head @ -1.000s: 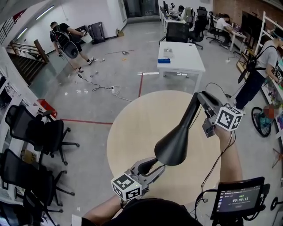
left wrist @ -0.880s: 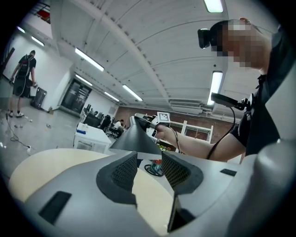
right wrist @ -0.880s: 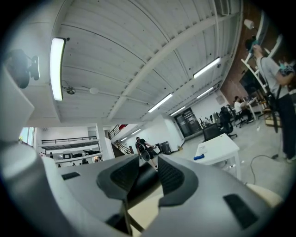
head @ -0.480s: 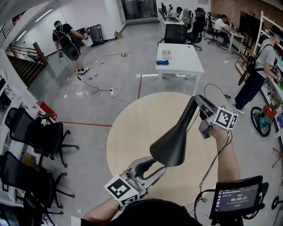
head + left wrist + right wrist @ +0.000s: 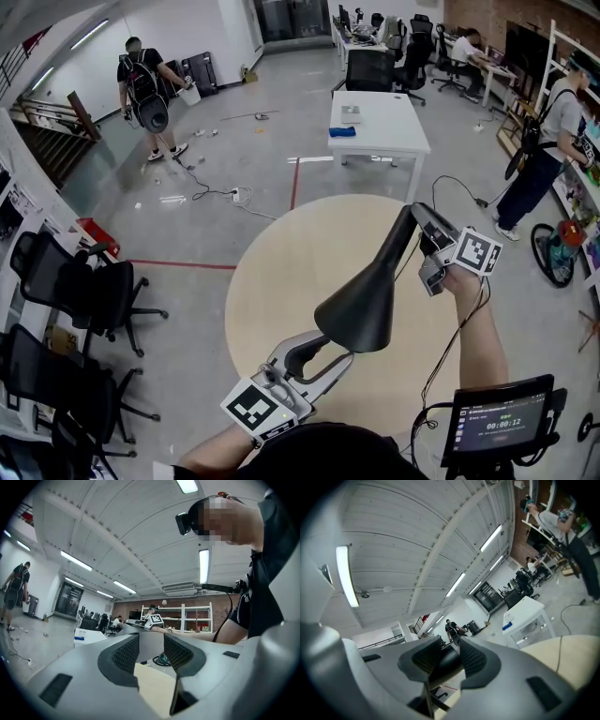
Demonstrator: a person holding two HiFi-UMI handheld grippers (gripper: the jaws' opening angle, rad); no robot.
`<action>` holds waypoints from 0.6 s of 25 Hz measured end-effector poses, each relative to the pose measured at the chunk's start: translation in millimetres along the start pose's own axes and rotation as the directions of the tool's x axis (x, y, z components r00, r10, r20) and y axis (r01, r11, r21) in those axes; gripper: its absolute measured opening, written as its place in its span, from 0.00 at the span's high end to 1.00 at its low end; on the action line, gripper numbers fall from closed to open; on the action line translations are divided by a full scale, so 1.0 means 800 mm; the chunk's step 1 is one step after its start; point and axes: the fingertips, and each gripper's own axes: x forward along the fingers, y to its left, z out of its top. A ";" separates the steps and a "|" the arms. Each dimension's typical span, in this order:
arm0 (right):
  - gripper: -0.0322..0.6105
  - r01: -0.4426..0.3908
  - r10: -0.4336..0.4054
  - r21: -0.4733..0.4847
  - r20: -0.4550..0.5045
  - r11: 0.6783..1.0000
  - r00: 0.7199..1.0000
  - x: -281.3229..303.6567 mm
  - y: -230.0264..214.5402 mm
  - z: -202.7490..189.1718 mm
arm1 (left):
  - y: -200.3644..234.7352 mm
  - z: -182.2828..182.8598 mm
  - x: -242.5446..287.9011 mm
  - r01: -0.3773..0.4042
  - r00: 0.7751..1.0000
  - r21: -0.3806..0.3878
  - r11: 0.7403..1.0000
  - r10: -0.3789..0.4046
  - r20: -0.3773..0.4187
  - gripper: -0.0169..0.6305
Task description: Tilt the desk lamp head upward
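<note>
Compared with a second ago, the desk lamp head (image 5: 359, 307) is sitting slightly farther left over the bench (image 5: 272, 272), and the left gripper (image 5: 326, 351) is lying a touch nearer the person, while the person with a backpack (image 5: 145, 89) is standing farther along the far-left floor. That black, cone-shaped head is hanging above the near middle of the round, pale bench, with the lamp arm (image 5: 398, 239) rising from it toward the far right. From the near side, the left gripper is reaching up under the head; in the left gripper view its fingers (image 5: 126, 653) are pinching a smooth grey surface, apparently the head's rim. At the right, the right gripper (image 5: 424, 230) is gripping the upper end of the arm, its fingers (image 5: 476, 660) pressing on the dark rounded stem from both sides. Its marker cube (image 5: 478, 251) is facing up.
</note>
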 end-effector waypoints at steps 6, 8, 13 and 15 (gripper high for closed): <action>0.76 -0.008 0.007 0.080 0.014 0.997 1.000 -0.002 -0.011 -0.006 | -0.002 0.035 0.010 -0.006 0.999 0.020 1.000 0.005 0.047 0.71; 0.76 -0.010 0.008 0.110 0.019 0.994 1.000 -0.002 -0.014 -0.009 | -0.002 0.047 0.014 -0.006 0.998 0.036 0.999 0.004 0.062 0.71; 0.76 0.054 -0.056 0.141 0.005 0.989 0.998 -0.008 -0.026 -0.016 | -0.004 0.068 0.023 0.006 0.995 0.064 0.998 -0.013 0.100 0.71; 0.76 0.054 -0.055 0.139 0.003 0.989 0.998 -0.009 -0.026 -0.016 | -0.006 0.071 0.024 0.008 0.993 0.062 0.998 -0.016 0.115 0.71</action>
